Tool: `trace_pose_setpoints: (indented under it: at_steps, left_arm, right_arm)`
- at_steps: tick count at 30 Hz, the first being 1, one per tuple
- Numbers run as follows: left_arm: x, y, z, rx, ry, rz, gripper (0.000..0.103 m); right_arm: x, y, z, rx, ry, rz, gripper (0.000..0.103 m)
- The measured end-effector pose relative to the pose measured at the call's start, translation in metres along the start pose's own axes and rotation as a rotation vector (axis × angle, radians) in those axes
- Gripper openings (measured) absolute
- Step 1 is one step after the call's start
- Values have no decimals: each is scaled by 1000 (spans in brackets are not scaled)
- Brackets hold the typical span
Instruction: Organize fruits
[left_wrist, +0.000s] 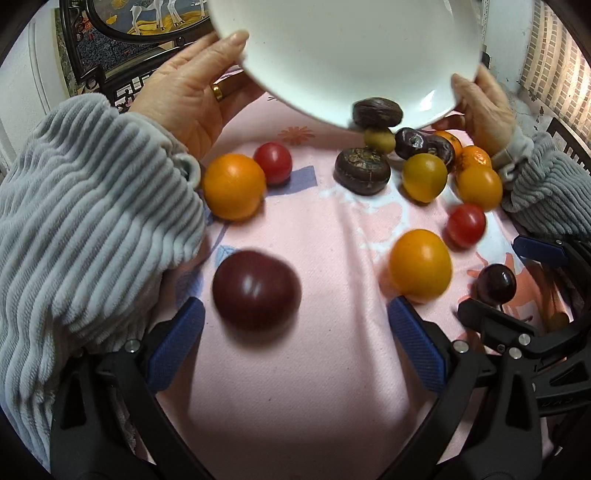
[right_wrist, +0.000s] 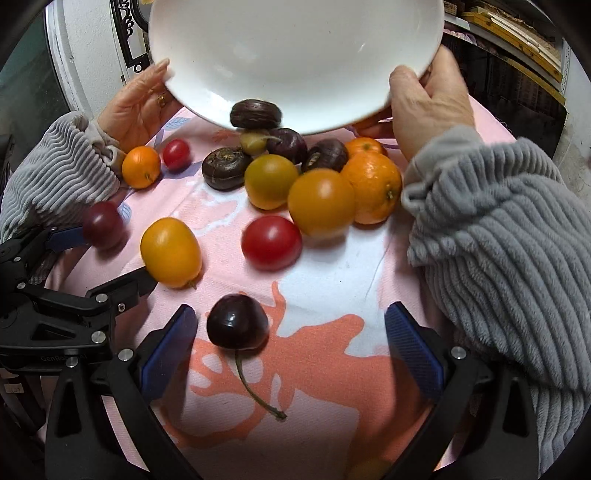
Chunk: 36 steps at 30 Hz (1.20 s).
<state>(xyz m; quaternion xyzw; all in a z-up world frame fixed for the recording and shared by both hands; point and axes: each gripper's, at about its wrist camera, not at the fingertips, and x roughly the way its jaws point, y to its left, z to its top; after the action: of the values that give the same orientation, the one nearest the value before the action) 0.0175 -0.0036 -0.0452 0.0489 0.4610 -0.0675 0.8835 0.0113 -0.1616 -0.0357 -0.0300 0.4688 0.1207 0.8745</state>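
Fruits lie scattered over a pink patterned cloth (right_wrist: 332, 280) covering the surface, evidently just tipped out for sorting. Largest item in view: a white plate (right_wrist: 295, 55), held tilted above the far side of the cloth by two bare hands, one hand (right_wrist: 140, 107) at one rim and the other hand (right_wrist: 432, 99) at the opposite rim; the tilt appears intended to empty it, as a dark chestnut-like piece (right_wrist: 255, 113) sits at its lowest edge, about to drop. Directly beneath is the main cluster: a mandarin (right_wrist: 373, 184), orange tomatoes (right_wrist: 321, 201) and a second dark nut (right_wrist: 225, 168), touching one another. Strays lie apart: a yellow-orange tomato (right_wrist: 171, 251), a red tomato (right_wrist: 271, 242), a dark red tomato (left_wrist: 256, 288) that looks blurred and is probably rolling, and an orange and small red pair (left_wrist: 236, 184) near a grey ribbed sleeve (left_wrist: 74, 221). Smallest: a dark cherry (right_wrist: 237, 320) with its stem. Left tongs (left_wrist: 295, 325) stand wide apart and empty, low over the cloth, the dark red tomato just ahead between them. Right tongs (right_wrist: 288, 350) are likewise wide and empty, with the cherry between the pads, nearer the left pad. Assessment: sorting has not begun; both tools appear parked while the plate is emptied.
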Motion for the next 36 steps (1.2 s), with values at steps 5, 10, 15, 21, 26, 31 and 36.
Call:
trace_pose_setpoints:
  at_steps: [5, 10, 15, 21, 26, 31, 36]
  left_arm:
    - [0, 0, 0, 0, 0, 0, 101]
    - [0, 0, 0, 0, 0, 0, 101]
    - [0, 0, 0, 0, 0, 0, 101]
    - [0, -2, 2, 1, -1, 0, 101]
    - [1, -1, 1, 0, -1, 0, 101]
    - [1, -1, 1, 0, -1, 0, 101]
    - [1, -1, 1, 0, -1, -1, 101]
  right_arm:
    - [0, 0, 0, 0, 0, 0, 102]
    - [0, -1, 0, 0, 0, 0, 102]
    - [0, -1, 0, -1, 0, 0, 102]
    - [-2, -2, 0, -2, 0, -1, 102]
    - [0, 0, 1, -2, 1, 0, 102]
    - [0, 0, 1, -2, 1, 0, 102]
    - [-1, 0, 1, -2, 1, 0, 102]
